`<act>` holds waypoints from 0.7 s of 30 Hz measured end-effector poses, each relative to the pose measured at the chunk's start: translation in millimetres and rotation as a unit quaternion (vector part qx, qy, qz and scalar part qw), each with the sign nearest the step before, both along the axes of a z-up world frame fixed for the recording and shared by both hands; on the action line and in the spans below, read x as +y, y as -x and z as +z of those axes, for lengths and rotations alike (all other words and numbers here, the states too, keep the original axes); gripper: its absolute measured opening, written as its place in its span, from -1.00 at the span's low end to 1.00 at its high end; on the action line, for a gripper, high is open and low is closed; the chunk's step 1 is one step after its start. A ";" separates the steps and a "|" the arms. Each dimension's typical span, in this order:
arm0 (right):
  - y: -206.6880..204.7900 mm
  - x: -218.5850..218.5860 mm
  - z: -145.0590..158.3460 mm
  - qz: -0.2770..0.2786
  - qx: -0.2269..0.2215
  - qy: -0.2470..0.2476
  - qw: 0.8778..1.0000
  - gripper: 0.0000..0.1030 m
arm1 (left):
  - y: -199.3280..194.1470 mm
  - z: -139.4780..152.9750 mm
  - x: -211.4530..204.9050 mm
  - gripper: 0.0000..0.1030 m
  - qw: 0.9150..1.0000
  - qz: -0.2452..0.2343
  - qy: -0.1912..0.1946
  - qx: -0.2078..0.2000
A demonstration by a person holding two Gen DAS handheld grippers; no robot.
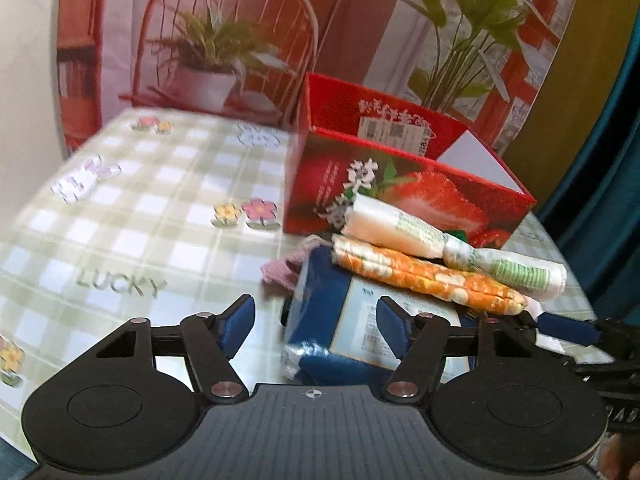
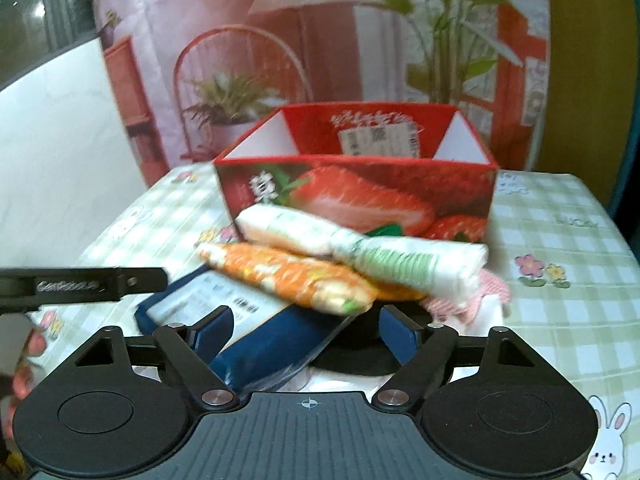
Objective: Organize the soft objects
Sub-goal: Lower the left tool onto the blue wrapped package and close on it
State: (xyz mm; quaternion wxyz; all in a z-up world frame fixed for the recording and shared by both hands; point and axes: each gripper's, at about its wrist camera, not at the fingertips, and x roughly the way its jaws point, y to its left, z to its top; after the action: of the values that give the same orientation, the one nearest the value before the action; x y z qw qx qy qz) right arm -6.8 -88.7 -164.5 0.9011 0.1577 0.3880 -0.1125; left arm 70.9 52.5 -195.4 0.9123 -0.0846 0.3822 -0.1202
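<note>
step: grasp blue pack (image 1: pixel 320 320) at pile bottom, lower centre, before strawberry box (image 1: pixel 400 196) | left gripper (image 1: pixel 316 326), right gripper (image 2: pixel 306 330): jaws part-open, empty | I close low, gently, sparing stacked rolls

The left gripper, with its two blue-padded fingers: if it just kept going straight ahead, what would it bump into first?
Most likely the dark blue plastic-wrapped pack at the bottom of the pile. It lies right ahead of the open left gripper, toward its right finger. The orange floral cloth roll lies on top of it. Depth is hard to judge.

left wrist: low, near | right wrist: low, near | shared: red box (image 1: pixel 404 196) (image 2: pixel 356 192)
</note>
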 end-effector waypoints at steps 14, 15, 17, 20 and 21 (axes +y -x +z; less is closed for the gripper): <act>-1.4 2.8 -19.6 0.031 0.024 -0.059 0.997 0.19 | 7.1 -7.0 -6.9 0.03 1.000 -0.026 0.004 -0.017; -1.3 2.6 -20.2 0.032 0.025 -0.062 0.997 0.18 | 6.1 -8.1 -5.9 0.03 0.999 -0.030 0.011 -0.012; -1.7 2.7 -21.6 0.034 0.025 -0.066 0.997 0.13 | 3.7 -10.5 -5.8 0.03 0.999 -0.033 0.014 -0.005; -2.1 2.1 -24.1 0.036 0.025 -0.073 0.996 0.07 | 0.5 -15.9 -1.7 0.03 0.999 -0.032 0.026 0.006; -2.1 2.5 -24.5 0.037 0.024 -0.074 0.996 0.06 | 0.2 -18.0 0.0 0.03 0.999 -0.032 0.031 0.010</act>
State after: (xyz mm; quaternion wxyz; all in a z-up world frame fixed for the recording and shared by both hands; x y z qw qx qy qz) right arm -4.7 -86.2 -189.1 0.8808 0.2069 0.4224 -0.0540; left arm 70.7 52.4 -213.4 0.9011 -0.1016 0.3898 -0.1604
